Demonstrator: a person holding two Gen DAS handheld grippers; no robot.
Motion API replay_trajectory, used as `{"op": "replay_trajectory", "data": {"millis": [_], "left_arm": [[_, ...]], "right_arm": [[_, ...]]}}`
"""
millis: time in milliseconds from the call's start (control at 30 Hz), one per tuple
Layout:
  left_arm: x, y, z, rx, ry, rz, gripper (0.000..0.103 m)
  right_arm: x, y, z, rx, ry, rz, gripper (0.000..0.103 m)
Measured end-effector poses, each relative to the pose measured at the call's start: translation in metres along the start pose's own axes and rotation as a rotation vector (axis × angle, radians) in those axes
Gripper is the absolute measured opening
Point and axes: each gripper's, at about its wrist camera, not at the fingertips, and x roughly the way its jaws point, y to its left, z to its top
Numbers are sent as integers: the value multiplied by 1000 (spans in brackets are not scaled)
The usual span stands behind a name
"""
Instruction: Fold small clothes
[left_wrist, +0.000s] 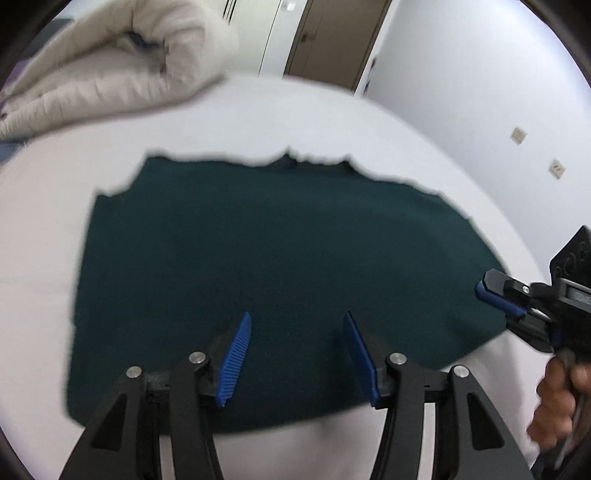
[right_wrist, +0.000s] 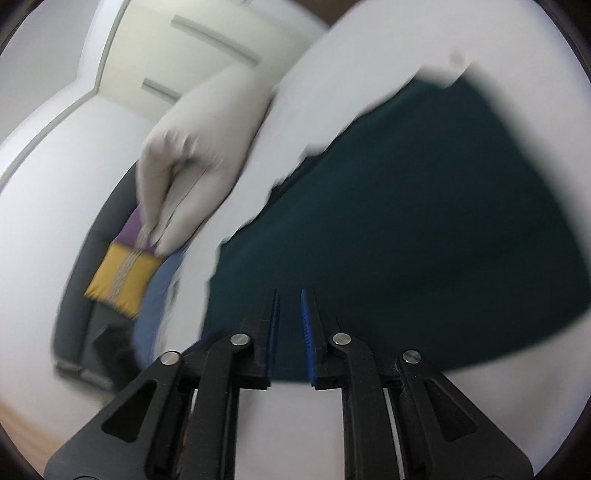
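we see a dark green garment (left_wrist: 280, 280) lying flat on a white bed (left_wrist: 332, 122). a rolled cream duvet (left_wrist: 107, 62) sits at the bed's far side, with a brown door (left_wrist: 332, 37) and white wall (left_wrist: 480, 92) behind. our left claw (left_wrist: 297, 354) hovers over the near hem, its blue pads apart and empty. our right claw (right_wrist: 290, 325), held in a hand (left_wrist: 557, 398), is at the garment's right edge, nearly closed with a slim gap, gripping nothing.
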Motion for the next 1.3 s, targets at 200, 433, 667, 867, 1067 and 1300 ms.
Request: {"op": "replay_trajectory", "data": {"millis": [200, 433, 667, 867, 1067, 1300], "left_arm": [[-2, 10, -5, 14, -2, -24, 56], [-3, 16, -6, 19, -2, -34, 55], [-1, 16, -9, 27, 0, -25, 55], [0, 14, -11, 37, -3, -14, 55], [1, 13, -11, 41, -5, -6, 55], [-4, 14, -9, 17, -3, -12, 55]], "right_arm": [[42, -23, -20, 70, 62, 11, 14], [-15, -68, -9, 136, -75, -20, 14], [-95, -113, 7, 206, -205, -66, 14], [-135, -131, 11, 224, -274, -89, 14], [-155, -122, 12, 187, -315, -131, 26], [-152, -104, 16, 146, -310, -210, 40]]}}
